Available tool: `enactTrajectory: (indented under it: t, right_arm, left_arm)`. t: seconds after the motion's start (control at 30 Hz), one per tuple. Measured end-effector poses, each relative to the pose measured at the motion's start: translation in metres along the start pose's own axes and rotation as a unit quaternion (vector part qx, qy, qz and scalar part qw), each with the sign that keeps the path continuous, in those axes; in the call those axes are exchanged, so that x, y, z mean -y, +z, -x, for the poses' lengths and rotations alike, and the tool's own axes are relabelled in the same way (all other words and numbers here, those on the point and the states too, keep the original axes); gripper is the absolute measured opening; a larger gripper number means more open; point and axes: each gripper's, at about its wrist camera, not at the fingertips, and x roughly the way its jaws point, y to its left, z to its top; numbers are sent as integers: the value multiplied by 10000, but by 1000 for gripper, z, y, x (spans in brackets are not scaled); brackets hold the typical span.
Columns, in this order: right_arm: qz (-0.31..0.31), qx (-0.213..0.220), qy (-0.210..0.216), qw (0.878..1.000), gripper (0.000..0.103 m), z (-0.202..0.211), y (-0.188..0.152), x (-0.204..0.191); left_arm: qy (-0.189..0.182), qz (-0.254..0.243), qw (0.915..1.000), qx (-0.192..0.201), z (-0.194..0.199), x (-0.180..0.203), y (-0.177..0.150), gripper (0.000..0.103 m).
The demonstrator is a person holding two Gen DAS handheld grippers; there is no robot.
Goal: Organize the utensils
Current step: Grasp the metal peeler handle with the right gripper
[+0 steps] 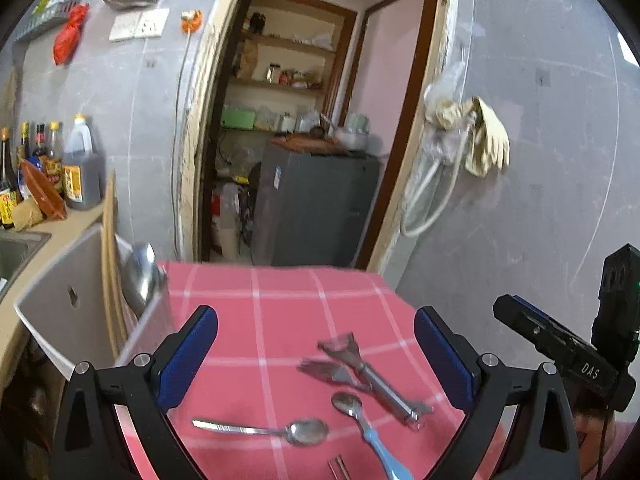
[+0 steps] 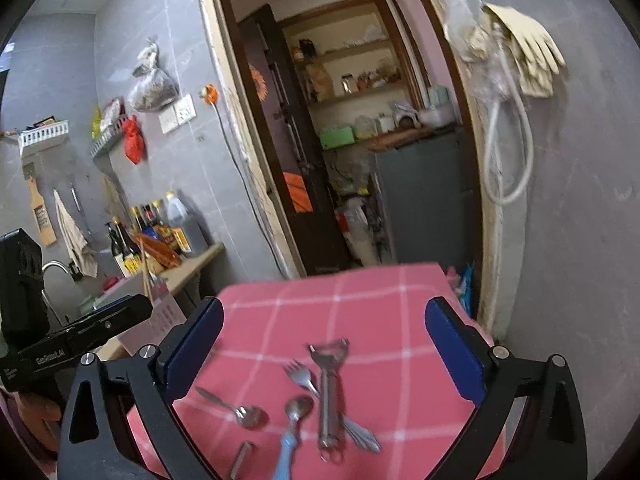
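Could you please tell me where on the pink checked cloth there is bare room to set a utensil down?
The far half of the pink checked cloth is bare, from the grey bin across to its right edge. The near middle is crowded: all-metal spoon, blue-handled spoon, metal fork and metal peeler lying across it.

You have a steel spoon (image 1: 276, 430), a blue-handled spoon (image 1: 368, 432), a fork (image 1: 328, 372) and a peeler (image 1: 372, 376) lying flat, close together, on the pink checked worktop (image 1: 280, 312).
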Motion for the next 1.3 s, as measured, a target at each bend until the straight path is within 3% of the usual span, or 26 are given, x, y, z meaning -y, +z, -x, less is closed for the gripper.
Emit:
enactTrajectory:
  t: [0.37, 0.43, 0.53, 0.63, 0.93, 1.07, 1.13, 1.23, 1.3]
  right_arm:
    - [-314, -1309, 254, 9906, 96, -42, -51, 35]
    - [-352, -1526, 326, 9871, 83, -54, -60, 37]
    - [-359, -1880, 425, 9806, 70, -74, -72, 39]
    - [-432, -2238, 528, 9722, 60, -97, -77, 40]
    - [-304, -2858, 757, 9548, 46, -155, -83, 27]
    - [-286, -3011, 898, 9489, 42, -177, -84, 19]
    - [-358, -3116, 952, 9447, 33, -186, -83, 19]
    - [-440, -3222, 961, 9408, 21, -196, -82, 20]
    - [-545, -3303, 961, 9374, 17, -199, -83, 20]
  left_arm:
    - [52, -152, 9928, -1187, -40, 0, -46, 99]
    - [84, -176, 9898, -1413, -49, -2, -54, 96]
    - [149, -177, 9846, -1734, -61, -6, -65, 85]
    - [204, -185, 9783, -2052, -73, -10, -75, 79]
    - [224, -542, 9669, -2485, -90, -2, -90, 68]
    - [410, -708, 9638, -2538, -93, 4, -95, 51]
    - [435, -797, 9641, -2495, -94, 7, -95, 43]
    - [468, -914, 9628, -2498, -95, 12, -97, 20]
    - [507, -978, 9639, -2425, -95, 15, -97, 16]
